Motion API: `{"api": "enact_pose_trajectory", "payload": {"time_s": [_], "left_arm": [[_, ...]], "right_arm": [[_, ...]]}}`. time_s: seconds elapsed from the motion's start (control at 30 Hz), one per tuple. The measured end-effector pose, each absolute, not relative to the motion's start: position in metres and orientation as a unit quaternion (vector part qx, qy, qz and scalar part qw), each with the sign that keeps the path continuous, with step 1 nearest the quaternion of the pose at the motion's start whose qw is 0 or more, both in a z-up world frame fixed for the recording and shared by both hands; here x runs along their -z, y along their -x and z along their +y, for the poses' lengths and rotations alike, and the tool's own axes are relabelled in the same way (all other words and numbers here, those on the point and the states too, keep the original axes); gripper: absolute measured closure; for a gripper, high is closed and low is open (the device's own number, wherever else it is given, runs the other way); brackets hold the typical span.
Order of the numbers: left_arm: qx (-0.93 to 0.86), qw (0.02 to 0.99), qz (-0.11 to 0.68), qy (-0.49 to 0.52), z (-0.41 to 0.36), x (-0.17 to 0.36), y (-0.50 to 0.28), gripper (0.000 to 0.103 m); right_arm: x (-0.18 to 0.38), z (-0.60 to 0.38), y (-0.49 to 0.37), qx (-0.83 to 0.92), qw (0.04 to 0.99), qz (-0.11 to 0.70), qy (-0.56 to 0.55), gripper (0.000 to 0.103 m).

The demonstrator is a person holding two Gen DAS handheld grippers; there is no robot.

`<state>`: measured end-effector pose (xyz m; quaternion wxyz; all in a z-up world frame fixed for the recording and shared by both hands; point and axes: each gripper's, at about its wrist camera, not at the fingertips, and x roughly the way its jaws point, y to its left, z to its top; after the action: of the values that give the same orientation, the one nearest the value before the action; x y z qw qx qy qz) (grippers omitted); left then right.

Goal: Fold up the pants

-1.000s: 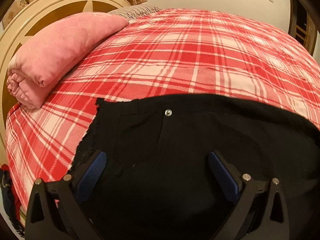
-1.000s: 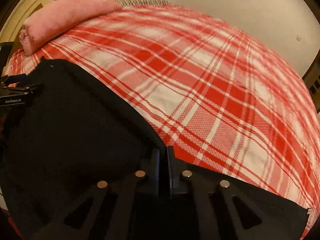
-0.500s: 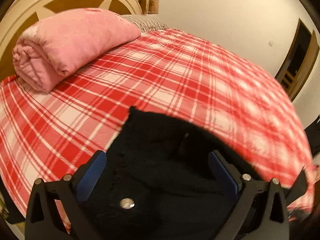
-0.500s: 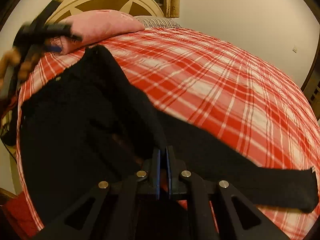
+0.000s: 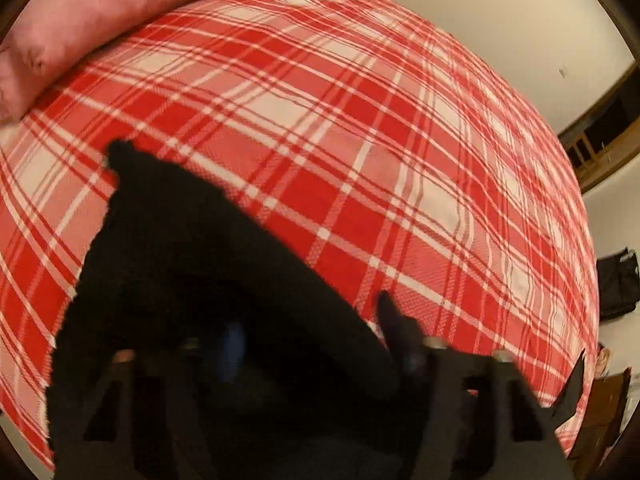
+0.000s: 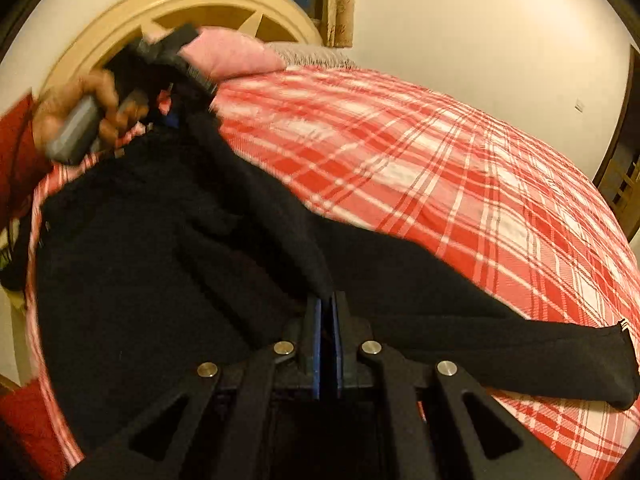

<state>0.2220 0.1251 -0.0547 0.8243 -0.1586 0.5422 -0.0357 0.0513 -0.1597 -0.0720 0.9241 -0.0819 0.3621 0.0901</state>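
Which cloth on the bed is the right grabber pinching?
The black pants: the right gripper is shut on them. The folded pink quilt and red plaid sheet lie outside its pads.

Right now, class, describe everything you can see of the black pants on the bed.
The black pants are plain, dark, soft-looking cloth, lying rumpled on the red plaid bedspread, partly doubled over, with one leg stretching flat toward the right, its hem showing. The right gripper is shut on a fold of the cloth. The left gripper has just been closing, with cloth bunched between its fingers; blur hides whether they pinch it. No buttons or pockets can be made out.
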Motion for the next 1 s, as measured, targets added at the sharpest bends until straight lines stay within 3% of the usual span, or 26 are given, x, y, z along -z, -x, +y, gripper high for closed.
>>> {"api": "enact_pose_trajectory", "payload": {"time_s": [0.1,0.4,0.7,1.0], "left_arm": [[0.057,0.836,0.514,0.184,0.137,0.044,-0.208,0.078],[0.135,0.876,0.419,0.197,0.173,-0.035,-0.106,0.079],[0.098,0.892,0.416,0.150,0.208,0.010,-0.015,0.080],[0.043,0.892,0.437,0.104,0.216,0.065,0.012,0.080]], "right_arm": [[0.044,-0.164,-0.045,-0.093,0.934,0.339,0.062,0.099],[-0.017,-0.146,0.045,-0.136,0.939,0.309,0.067,0.099],[0.063,-0.106,0.101,-0.145,0.906,0.389,0.081,0.099],[0.116,-0.095,0.105,-0.157,0.877,0.445,0.093,0.098]]}}
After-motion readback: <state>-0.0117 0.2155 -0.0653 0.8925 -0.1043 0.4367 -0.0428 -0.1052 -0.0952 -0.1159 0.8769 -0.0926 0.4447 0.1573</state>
